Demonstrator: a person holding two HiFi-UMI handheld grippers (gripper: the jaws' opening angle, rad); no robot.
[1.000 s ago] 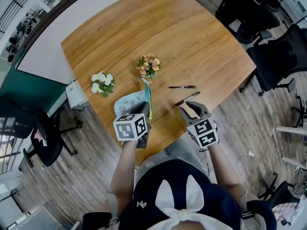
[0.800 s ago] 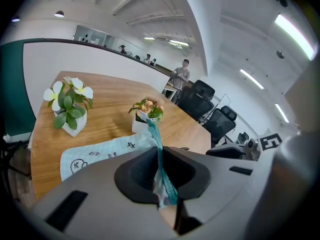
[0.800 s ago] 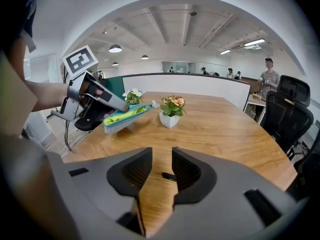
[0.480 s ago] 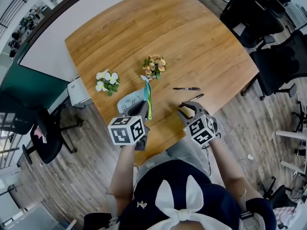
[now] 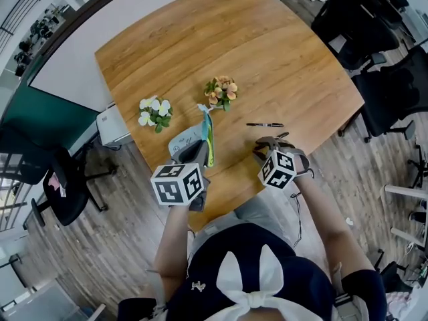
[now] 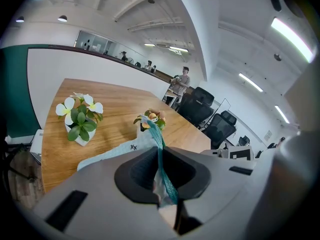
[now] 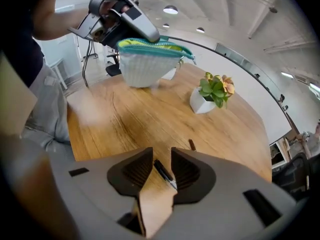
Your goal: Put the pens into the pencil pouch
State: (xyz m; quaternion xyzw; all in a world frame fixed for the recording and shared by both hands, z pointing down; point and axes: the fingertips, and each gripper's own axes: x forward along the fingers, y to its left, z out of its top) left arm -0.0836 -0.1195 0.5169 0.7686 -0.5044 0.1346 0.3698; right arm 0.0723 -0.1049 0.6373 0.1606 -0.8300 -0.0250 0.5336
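Observation:
A pale pencil pouch (image 5: 188, 139) with a teal zipper (image 6: 161, 149) hangs above the wooden table (image 5: 234, 39). My left gripper (image 5: 198, 154) is shut on its near edge and holds it up, the mouth gaping (image 7: 150, 59). My right gripper (image 5: 269, 144) points steeply down at the table's near right edge. Its jaws stand open on either side of a black pen (image 7: 164, 173) that lies on the wood; the pads do not press it. A second black pen (image 5: 265, 124) lies just beyond.
Two small flower pots stand on the table: white blooms (image 5: 152, 111) at the left, orange blooms (image 5: 222, 91) behind the pouch. Black office chairs (image 5: 391, 79) crowd the right side. A white box (image 5: 112, 127) sits off the table's left edge.
My right gripper has rolled and dropped down over the nearer pen. My left gripper has lifted the pouch a little.

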